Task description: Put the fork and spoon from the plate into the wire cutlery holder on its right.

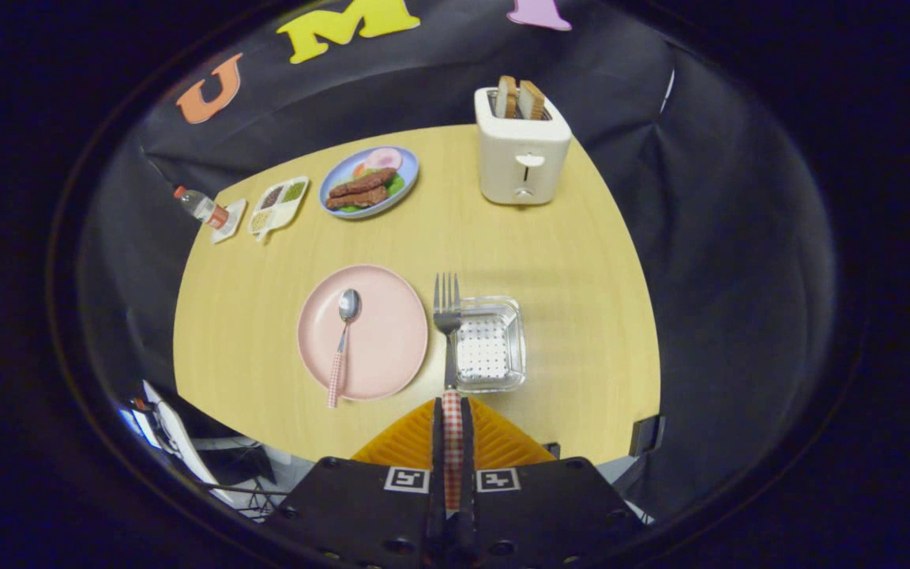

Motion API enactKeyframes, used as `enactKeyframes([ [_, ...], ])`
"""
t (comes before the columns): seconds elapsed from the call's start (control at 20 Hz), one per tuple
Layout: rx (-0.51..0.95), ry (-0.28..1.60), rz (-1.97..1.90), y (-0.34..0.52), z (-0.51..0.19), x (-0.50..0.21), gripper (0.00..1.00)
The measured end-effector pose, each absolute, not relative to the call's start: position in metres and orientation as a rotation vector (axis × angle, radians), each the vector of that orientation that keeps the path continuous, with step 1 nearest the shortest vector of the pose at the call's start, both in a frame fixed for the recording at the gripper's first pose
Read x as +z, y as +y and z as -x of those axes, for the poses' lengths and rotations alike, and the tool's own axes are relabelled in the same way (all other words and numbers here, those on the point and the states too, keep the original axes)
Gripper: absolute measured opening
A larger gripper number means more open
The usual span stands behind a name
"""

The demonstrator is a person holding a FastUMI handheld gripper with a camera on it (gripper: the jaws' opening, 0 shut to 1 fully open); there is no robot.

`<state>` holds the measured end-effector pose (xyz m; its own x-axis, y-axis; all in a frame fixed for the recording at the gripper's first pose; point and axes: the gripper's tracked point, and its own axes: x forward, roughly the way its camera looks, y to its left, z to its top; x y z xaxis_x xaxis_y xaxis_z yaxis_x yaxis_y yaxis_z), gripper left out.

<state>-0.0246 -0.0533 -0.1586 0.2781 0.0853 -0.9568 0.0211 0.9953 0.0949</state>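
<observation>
Jaws closed on steel fork with red-checked handle (449,332) | we hover beside clear perforated cutlery holder (489,344) | risk: tines catching its rim, tipping it

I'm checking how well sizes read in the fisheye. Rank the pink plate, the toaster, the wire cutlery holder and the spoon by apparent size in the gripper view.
1. Pink plate
2. Toaster, though it stands farther off, so its true rank is unsure
3. Wire cutlery holder
4. Spoon, slimmest by far

The gripper is shut on the fork.
</observation>
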Motion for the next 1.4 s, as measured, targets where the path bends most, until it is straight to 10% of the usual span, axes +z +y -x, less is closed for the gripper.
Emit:
enactKeyframes([
  [1.05, -0.077, 1.704, -0.196, -0.066, -0.003, -0.222, 0.07],
  [1.3, -0.063, 1.639, -0.220, -0.064, -0.013, -0.222, 0.15],
  [1.4, -0.050, 1.579, -0.206, -0.064, -0.019, -0.215, 0.34],
])
